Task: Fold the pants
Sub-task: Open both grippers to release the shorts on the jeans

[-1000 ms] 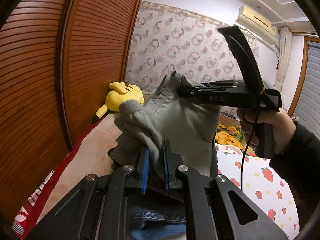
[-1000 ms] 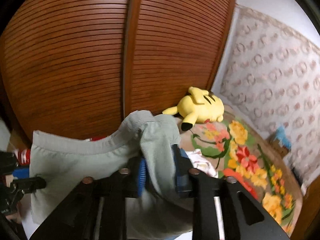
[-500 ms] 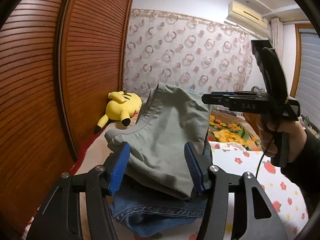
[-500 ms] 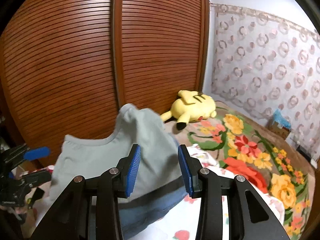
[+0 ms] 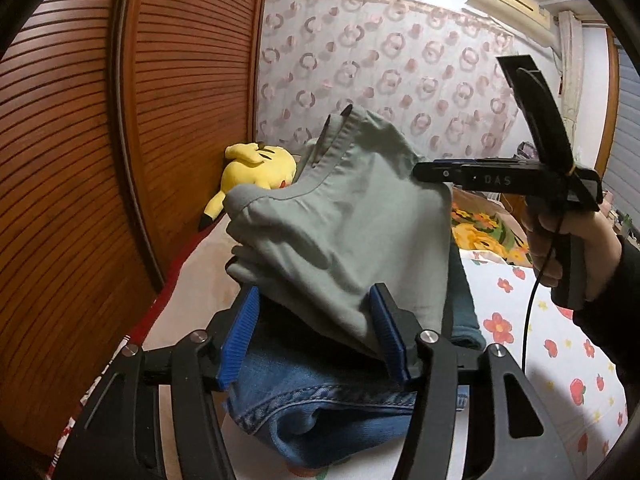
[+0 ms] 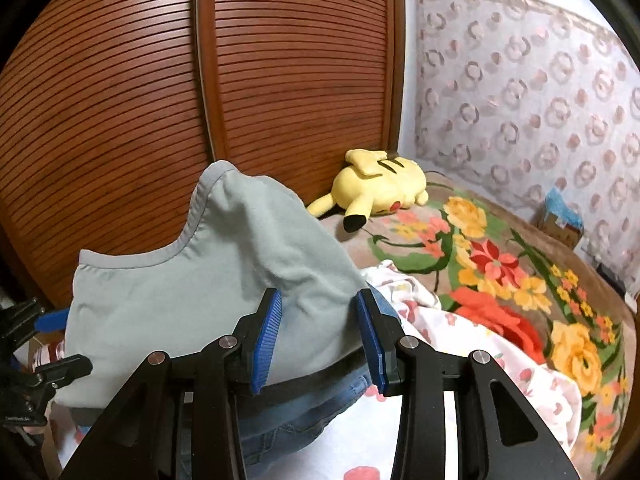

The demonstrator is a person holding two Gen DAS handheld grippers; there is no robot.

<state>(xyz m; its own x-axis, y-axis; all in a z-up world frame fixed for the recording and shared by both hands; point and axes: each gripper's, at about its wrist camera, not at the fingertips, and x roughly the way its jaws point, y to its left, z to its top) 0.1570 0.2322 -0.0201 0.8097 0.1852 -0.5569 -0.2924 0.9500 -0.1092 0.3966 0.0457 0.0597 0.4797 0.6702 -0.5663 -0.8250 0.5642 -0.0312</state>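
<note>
Grey-green pants (image 5: 348, 224) lie bunched on top of folded blue jeans (image 5: 320, 400) on the bed. My left gripper (image 5: 316, 332) is open, its blue pads either side of the pants' near edge. My right gripper (image 6: 318, 338) is open too, its pads astride the pants (image 6: 208, 280) above the jeans (image 6: 288, 408). In the left wrist view the right gripper (image 5: 424, 170) reaches in from the right, level with the top of the pants. In the right wrist view the left gripper's blue pad (image 6: 50, 319) shows at the far left.
A yellow plush toy (image 6: 380, 188) lies at the back by the brown slatted wardrobe doors (image 6: 200, 80). A floral blanket (image 6: 520, 280) and a strawberry-print sheet (image 5: 560, 340) cover the bed. A patterned curtain (image 5: 380, 80) hangs behind.
Both grippers went from shut on the grey-green pants to open. The pants have dropped onto the jeans, and both grippers have drawn back a little.
</note>
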